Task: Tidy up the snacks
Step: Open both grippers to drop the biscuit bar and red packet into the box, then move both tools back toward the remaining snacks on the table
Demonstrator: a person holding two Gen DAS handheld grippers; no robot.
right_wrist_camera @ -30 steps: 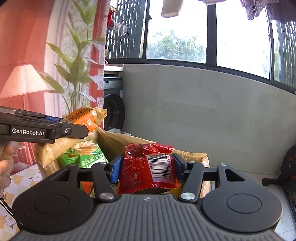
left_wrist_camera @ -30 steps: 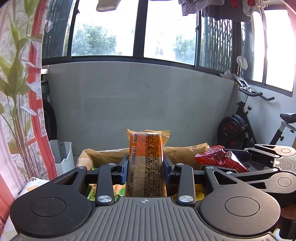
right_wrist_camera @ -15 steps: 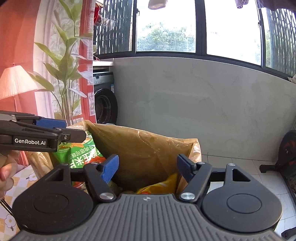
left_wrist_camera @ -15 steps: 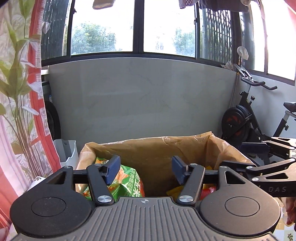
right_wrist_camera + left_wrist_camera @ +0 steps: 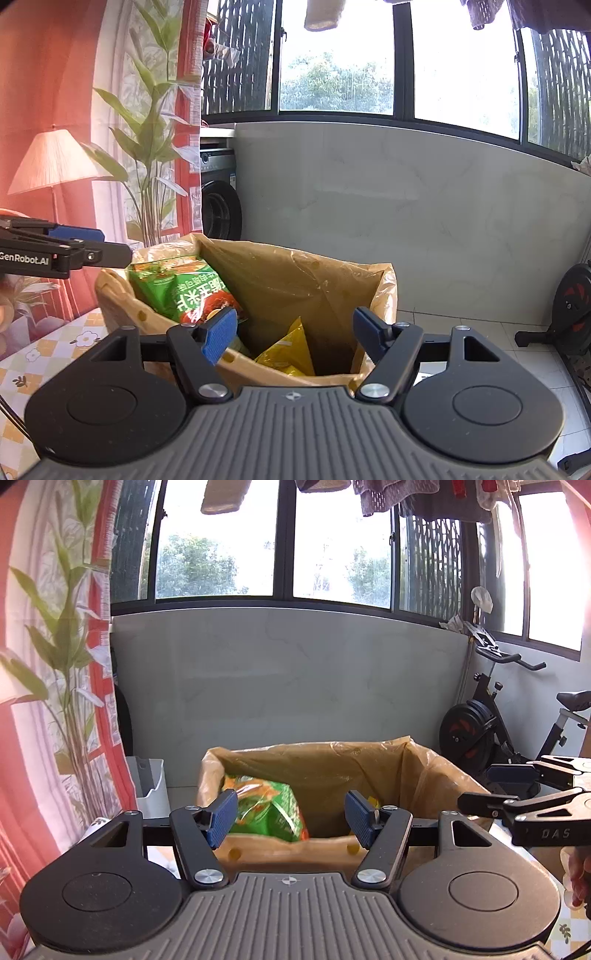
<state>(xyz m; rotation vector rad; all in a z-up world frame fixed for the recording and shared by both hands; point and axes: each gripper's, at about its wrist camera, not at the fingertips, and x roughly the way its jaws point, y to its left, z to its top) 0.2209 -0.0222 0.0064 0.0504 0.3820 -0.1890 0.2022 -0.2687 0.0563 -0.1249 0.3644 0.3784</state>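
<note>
Right gripper (image 5: 291,334) empty, jaws apart; green packet (image 5: 181,291) inside lined basket (image 5: 332,280).

exercise bike (image 5: 491,731), washing machine (image 5: 218,199), leafy curtain (image 5: 55,657), hanging laundry (image 5: 421,498)

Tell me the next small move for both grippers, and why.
Probably draw both back from the lined bin to fetch more snacks: the left gripper is opening with nothing between its fingers, the right gripper is open and empty, and the green snack bag lies inside.
</note>
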